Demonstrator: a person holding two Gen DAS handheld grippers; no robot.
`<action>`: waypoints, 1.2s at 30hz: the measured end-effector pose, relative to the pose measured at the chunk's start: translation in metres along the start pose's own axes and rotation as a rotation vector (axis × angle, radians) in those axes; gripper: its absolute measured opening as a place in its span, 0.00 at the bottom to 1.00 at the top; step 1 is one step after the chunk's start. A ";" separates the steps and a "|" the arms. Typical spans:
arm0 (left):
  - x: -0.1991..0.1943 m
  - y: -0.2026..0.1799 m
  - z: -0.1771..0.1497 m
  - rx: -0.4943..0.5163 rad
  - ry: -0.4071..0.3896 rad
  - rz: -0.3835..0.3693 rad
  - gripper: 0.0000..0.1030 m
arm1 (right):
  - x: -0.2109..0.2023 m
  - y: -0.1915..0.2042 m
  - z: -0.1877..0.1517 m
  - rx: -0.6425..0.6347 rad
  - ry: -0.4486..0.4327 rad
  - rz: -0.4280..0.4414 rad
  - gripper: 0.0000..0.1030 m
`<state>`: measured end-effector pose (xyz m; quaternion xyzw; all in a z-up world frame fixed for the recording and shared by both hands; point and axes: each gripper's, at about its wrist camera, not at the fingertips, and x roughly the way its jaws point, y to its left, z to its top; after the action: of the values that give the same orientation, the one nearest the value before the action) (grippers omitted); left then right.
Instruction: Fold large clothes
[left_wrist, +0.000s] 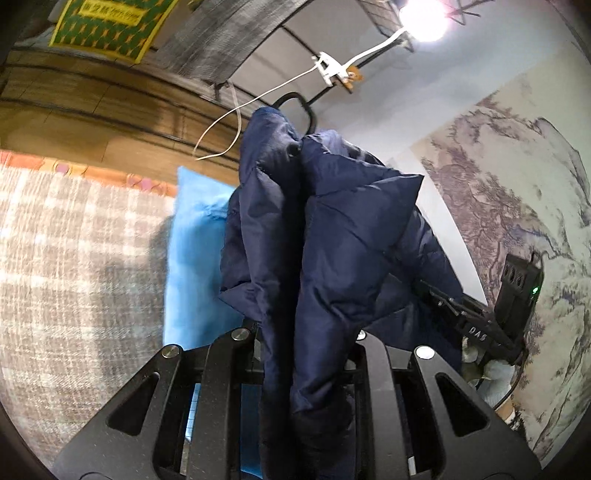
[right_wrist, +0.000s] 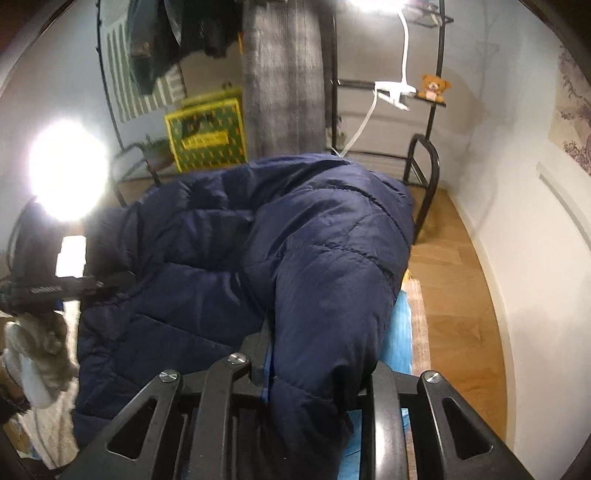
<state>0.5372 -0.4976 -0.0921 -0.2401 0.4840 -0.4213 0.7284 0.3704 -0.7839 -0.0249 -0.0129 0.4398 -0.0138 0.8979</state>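
Bedroom with wood floor, plaid bedspread (left_wrist: 74, 258) at left, blue sheet (left_wrist: 192, 266) under the work. I see the navy puffer jacket (right_wrist: 258, 258) bunched centre frame, hanging between both tools. Left tool (left_wrist: 295, 332) pinches a fold; right tool (right_wrist: 317, 369) clamps another fold. Jacket reads light, soft, slippery; I'd grip at quilted seams or hem.

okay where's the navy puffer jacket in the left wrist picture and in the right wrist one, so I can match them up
Left wrist view: the navy puffer jacket fills the centre, bunched and rising out of the left gripper.
Right wrist view: the jacket spreads across the centre and left, one fold running into the right gripper.
Shared landmark: the white clip-on lamp on the black metal rack, upper right in both.
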 end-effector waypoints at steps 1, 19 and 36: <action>0.001 0.003 0.000 -0.008 0.006 -0.002 0.16 | 0.004 -0.003 -0.002 0.003 0.011 -0.013 0.32; -0.009 0.026 -0.005 -0.171 -0.017 -0.023 0.31 | -0.048 0.001 -0.064 0.082 -0.049 -0.155 0.56; 0.002 0.085 -0.010 -0.296 -0.038 0.063 0.46 | 0.018 0.007 -0.052 0.127 0.025 -0.228 0.49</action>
<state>0.5611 -0.4534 -0.1615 -0.3376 0.5343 -0.3176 0.7069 0.3402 -0.7783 -0.0711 -0.0058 0.4449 -0.1435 0.8840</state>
